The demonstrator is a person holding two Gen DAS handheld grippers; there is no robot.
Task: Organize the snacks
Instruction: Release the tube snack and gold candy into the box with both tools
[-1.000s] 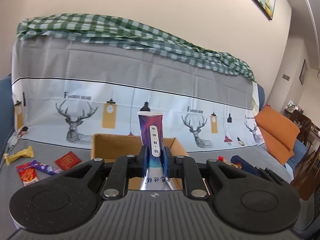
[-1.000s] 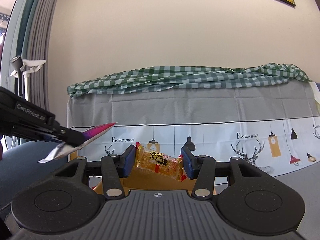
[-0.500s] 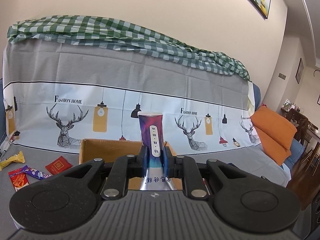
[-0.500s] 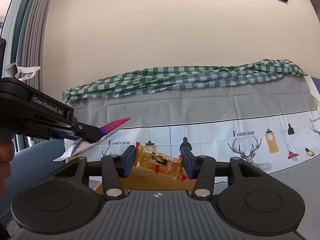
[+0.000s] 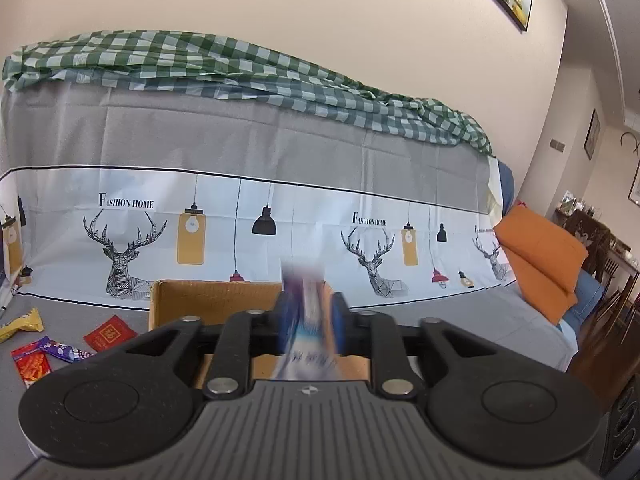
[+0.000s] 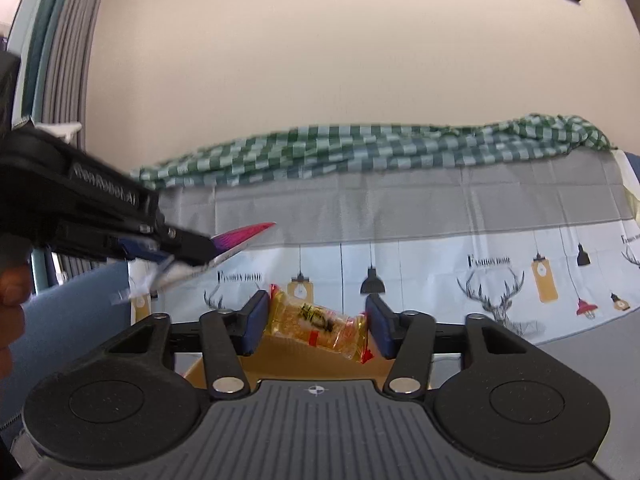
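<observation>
My left gripper [image 5: 307, 312] has its jaws spread wider than the purple-and-silver snack packet [image 5: 306, 320], which is blurred and slipping down between them over the cardboard box [image 5: 212, 300]. The packet [image 6: 240, 240] and left gripper also show at the left of the right wrist view. My right gripper [image 6: 318, 326] is shut on a yellow wrapped snack [image 6: 316, 322], held above the box [image 6: 280, 356].
Loose snacks lie on the grey sofa seat left of the box: a yellow packet [image 5: 20, 322], a red packet [image 5: 110, 332], a purple bar [image 5: 64, 352] and an orange-red packet [image 5: 32, 366]. A deer-print cover [image 5: 280, 220] drapes the backrest. Orange cushions [image 5: 540, 260] sit at the right.
My left gripper's jaws have opened and the purple packet, held firmly before, now slides down, blurred. Both grippers have moved further over the box. The right gripper still holds the yellow snack.
</observation>
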